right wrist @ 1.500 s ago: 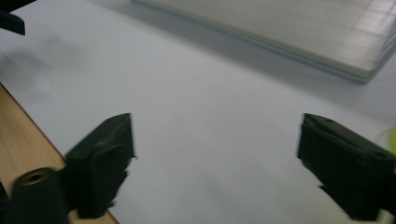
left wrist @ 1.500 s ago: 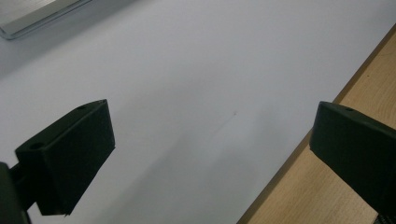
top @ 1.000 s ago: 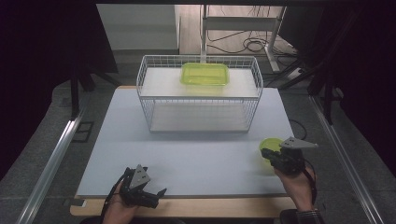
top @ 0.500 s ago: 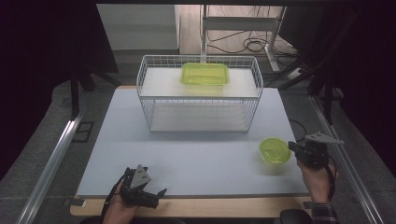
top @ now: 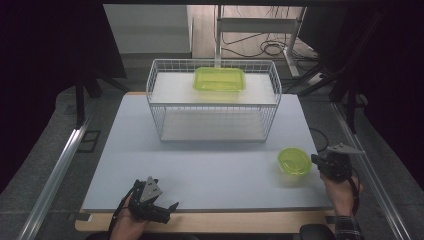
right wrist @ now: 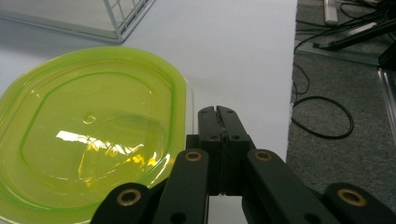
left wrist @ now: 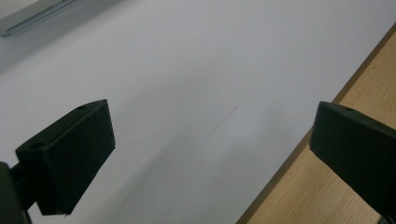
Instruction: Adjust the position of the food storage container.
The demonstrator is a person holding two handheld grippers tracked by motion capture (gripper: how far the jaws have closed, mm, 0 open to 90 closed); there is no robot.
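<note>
A small round yellow-green plastic container [top: 294,161] lies on the white table mat [top: 200,165] at the right. My right gripper [top: 315,161] sits just right of it, jaws shut with nothing between them. In the right gripper view the shut jaws [right wrist: 218,116] point past the container's [right wrist: 88,135] right rim, close beside it. My left gripper [top: 167,209] rests at the mat's front left edge, open and empty. The left gripper view shows its jaws [left wrist: 210,154] standing wide apart over the mat and the wooden table edge.
A white wire basket [top: 150,95] stands at the back middle of the mat, with a rectangular yellow-green container [top: 220,79] on its top shelf. Cables [right wrist: 322,116] lie on the grey floor off the mat's right side. A metal rail [top: 60,170] runs along the left.
My right gripper has moved right, from over the small round container to beside it. The container stays on the mat. The left gripper has not moved.
</note>
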